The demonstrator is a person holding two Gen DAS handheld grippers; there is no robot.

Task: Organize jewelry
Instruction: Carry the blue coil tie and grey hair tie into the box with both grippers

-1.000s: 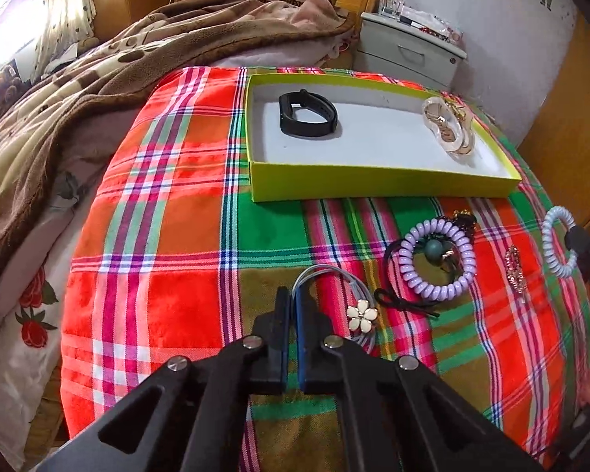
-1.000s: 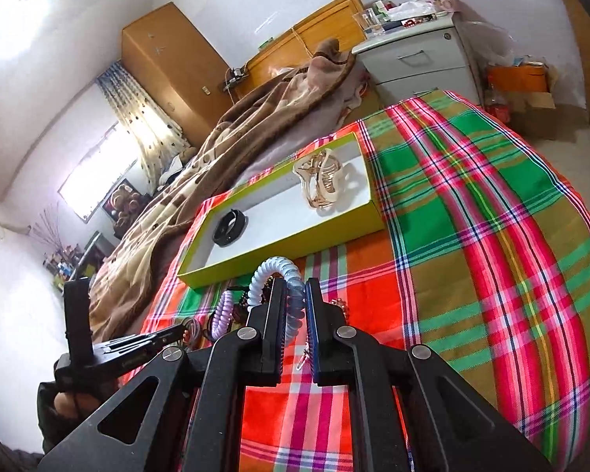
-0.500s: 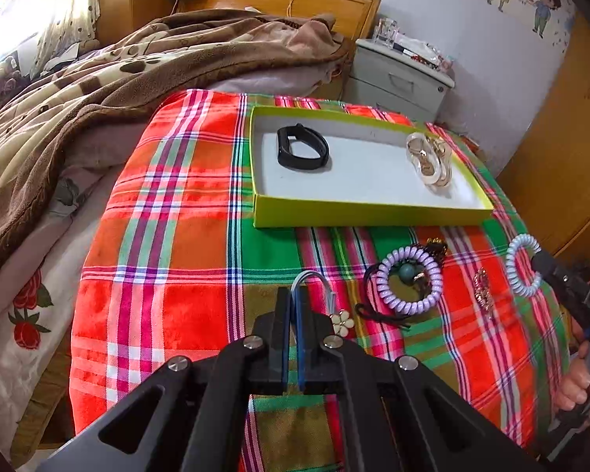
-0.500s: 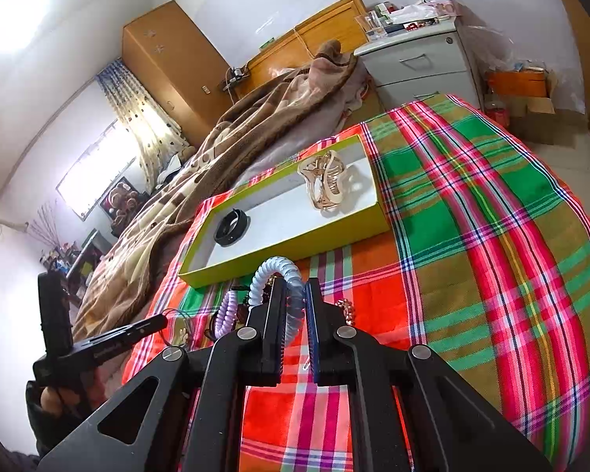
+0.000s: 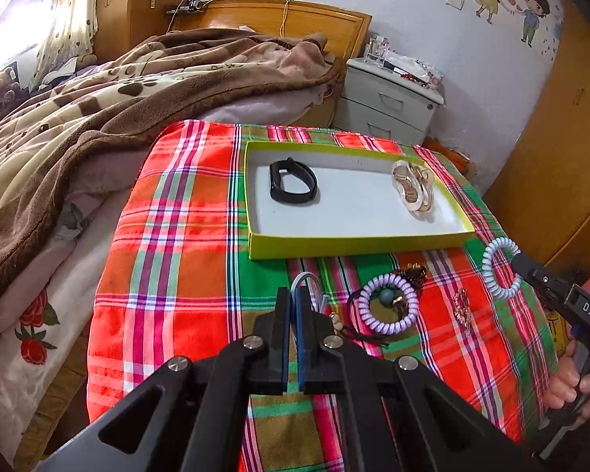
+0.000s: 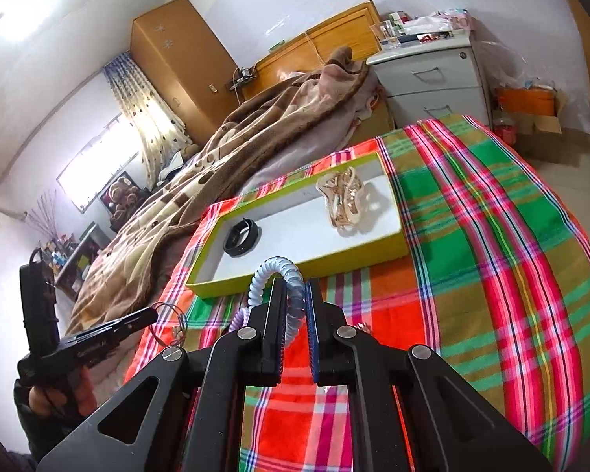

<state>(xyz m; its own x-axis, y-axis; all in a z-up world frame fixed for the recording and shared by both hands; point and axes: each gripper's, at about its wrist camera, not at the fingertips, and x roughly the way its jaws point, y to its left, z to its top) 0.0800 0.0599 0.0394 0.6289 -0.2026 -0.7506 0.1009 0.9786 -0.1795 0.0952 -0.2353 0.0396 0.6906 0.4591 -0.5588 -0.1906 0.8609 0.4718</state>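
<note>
left gripper [image 5: 293,299]: clamped on a thin grey hair tie [image 5: 310,284] with a white flower charm; tie lifted, loop arcing past the tips, on the near side of the green tray [image 5: 358,244], left of the purple coil.
right gripper [image 6: 293,295]: clamped on a pale blue spiral hair tie [image 6: 276,271]; coil held up in front of the tray's near wall, toward its right corner in the left wrist view.
green tray: shallow, white floor, sits on the plaid cloth [image 5: 177,259].
black band [image 5: 292,184]: inside tray, left part.
gold claw clip [image 5: 413,188]: inside tray, right end.
purple spiral hair tie [image 5: 387,302]: flat on the cloth, just in front of the tray, with a green bead and a black cord across it.
small gold piece [image 5: 461,308]: on the cloth right of the purple coil; too small to identify.
nightstand [image 5: 389,104]: beyond the tray's far edge.
</note>
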